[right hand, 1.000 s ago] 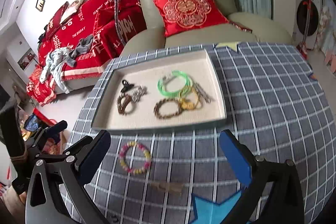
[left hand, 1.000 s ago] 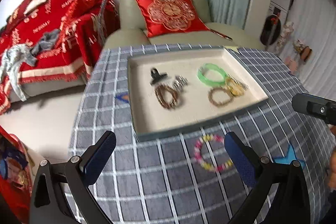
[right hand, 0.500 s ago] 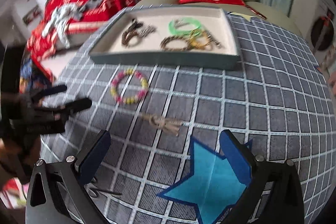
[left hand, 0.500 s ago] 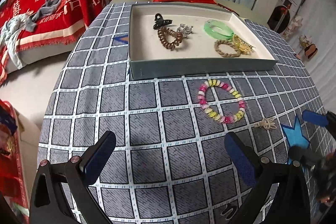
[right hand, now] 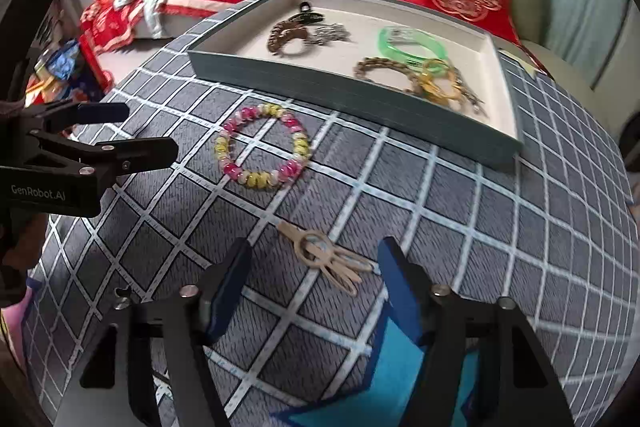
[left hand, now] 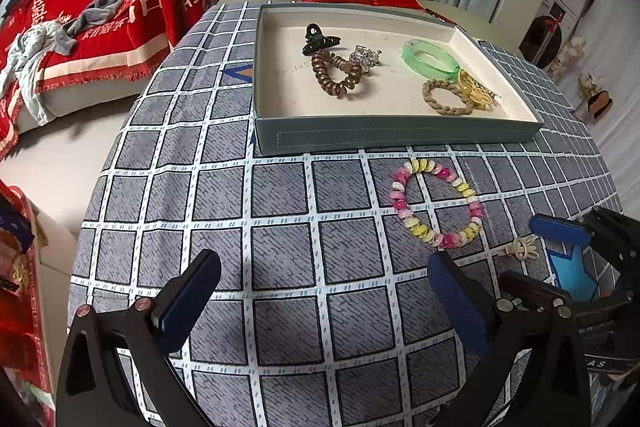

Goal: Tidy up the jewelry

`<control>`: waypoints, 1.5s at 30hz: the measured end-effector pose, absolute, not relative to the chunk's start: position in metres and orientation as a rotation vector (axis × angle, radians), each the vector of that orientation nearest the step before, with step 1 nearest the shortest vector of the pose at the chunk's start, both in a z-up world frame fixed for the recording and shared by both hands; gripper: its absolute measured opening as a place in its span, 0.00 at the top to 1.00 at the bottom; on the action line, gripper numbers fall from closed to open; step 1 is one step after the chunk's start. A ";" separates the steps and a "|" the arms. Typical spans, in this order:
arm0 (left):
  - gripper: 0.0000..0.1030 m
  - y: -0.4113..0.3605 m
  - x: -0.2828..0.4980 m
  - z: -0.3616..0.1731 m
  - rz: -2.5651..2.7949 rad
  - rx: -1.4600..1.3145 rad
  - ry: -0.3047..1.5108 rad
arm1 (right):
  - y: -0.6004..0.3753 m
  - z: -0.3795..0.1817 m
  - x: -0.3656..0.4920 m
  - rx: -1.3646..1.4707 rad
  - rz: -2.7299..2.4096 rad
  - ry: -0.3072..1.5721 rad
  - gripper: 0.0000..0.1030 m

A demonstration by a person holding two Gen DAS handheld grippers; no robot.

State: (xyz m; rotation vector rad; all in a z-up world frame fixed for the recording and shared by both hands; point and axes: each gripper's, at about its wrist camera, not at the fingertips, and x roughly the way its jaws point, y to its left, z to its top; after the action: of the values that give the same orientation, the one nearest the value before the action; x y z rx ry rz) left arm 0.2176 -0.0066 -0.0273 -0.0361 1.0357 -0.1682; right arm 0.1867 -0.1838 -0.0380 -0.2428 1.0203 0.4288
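Two grippers over checked cloth (left hand: 280, 227), jaws on both spread wide, nothing held. Right gripper (right hand: 316, 283) low over the cloth, beige hairpin (right hand: 324, 255) lying flat between its fingertips, slightly ahead of them, touching neither pad. Left gripper (left hand: 320, 291) poised over bare cloth; bead bracelet (left hand: 436, 203) ahead and right of centre, just beyond the right fingertip, outside the jaw gap. Bracelet flat on the cloth, just in front of the tray (left hand: 396, 139) near wall, apart from it. Hairpin near the bracelet, on the side away from the tray, not touching. Inside tray: black claw clip (left hand: 318, 37), brown coil tie (left hand: 336, 73), crystal clip (left hand: 366, 57), green bangle (left hand: 430, 57), braided band (left hand: 446, 97), gold piece (left hand: 476, 91) overlapping the band's edge. Blue star patch (right hand: 380, 379) under the right gripper.
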 end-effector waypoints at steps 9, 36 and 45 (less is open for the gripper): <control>0.00 -0.020 0.226 -0.027 -0.195 -0.020 1.029 | -0.176 -0.039 0.188 -0.275 0.445 1.013 0.71; 0.00 -0.072 0.241 -0.039 -0.252 0.063 1.037 | -0.210 -0.036 0.167 -0.157 0.392 1.024 0.41; 0.08 -0.084 0.237 -0.037 -0.265 0.125 1.007 | -0.197 -0.040 0.160 -0.230 0.377 1.026 0.61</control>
State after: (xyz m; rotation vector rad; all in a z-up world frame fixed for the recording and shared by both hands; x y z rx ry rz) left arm 0.2366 -0.0837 -0.0368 0.1247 1.0071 -0.2653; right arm 0.1604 -0.1974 -0.0396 -0.2295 1.0259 0.3767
